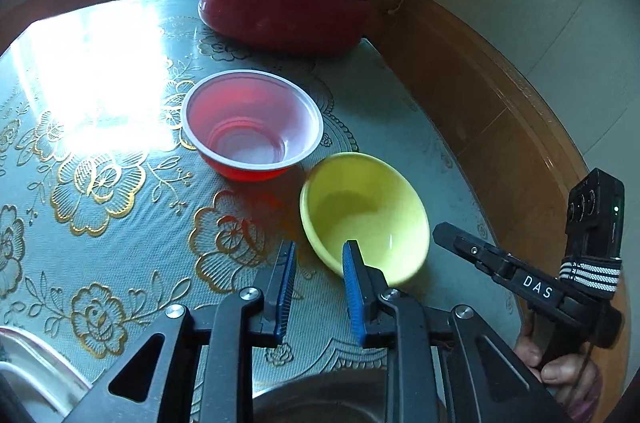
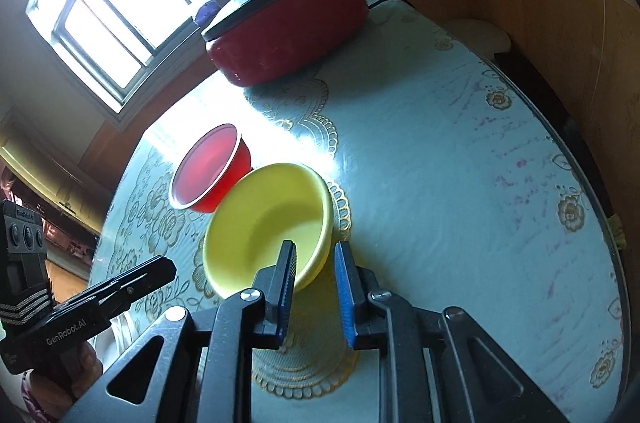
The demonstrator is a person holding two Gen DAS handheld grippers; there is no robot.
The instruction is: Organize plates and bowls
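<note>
A yellow bowl [image 1: 364, 215] [image 2: 268, 219] stands on the flowered tablecloth, touching or nearly touching a red bowl with a white rim [image 1: 252, 127] [image 2: 208, 167] behind it. My left gripper [image 1: 318, 249] [image 2: 170, 267] is at the yellow bowl's near left rim, one finger outside and one over the inside. My right gripper [image 2: 314, 247] [image 1: 438, 229] stands across the opposite rim the same way. Both pairs of jaws are narrow, with a gap still showing beside the bowl's wall. I cannot tell whether the bowl rests flat.
A red electric pot with a grey lid [image 1: 280, 7] [image 2: 288, 39] sits at the table's far end. A metal bowl [image 1: 320, 399] and a white plate's edge [image 1: 32, 363] lie close under my left gripper. The round table's edge [image 2: 600, 207] curves along the right, by wooden wall panelling.
</note>
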